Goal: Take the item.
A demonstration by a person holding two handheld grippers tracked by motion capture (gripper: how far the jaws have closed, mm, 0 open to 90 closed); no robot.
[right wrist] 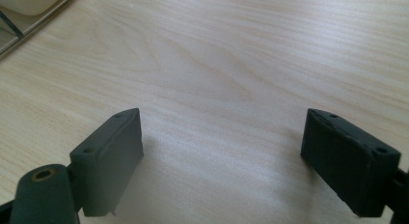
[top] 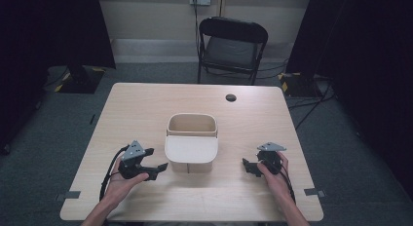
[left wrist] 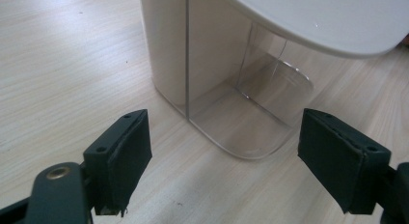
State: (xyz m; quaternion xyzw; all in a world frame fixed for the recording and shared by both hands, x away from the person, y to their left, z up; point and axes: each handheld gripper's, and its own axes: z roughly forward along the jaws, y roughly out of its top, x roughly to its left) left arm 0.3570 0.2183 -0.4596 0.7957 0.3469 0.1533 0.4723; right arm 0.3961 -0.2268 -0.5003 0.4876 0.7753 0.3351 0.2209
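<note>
The bin [top: 191,144], its lid [top: 190,149] tilted, stands mid-counter [top: 146,104] between your hands; your left gripper [top: 155,159], jaws apart and empty, sits just beside its left wall, nearer than your right gripper [top: 249,168], likewise spread and empty

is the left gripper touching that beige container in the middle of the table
Apart. In the left gripper view, bare table shows between both open jaws of the left gripper and the container. The high view shows a gap there too.
</note>
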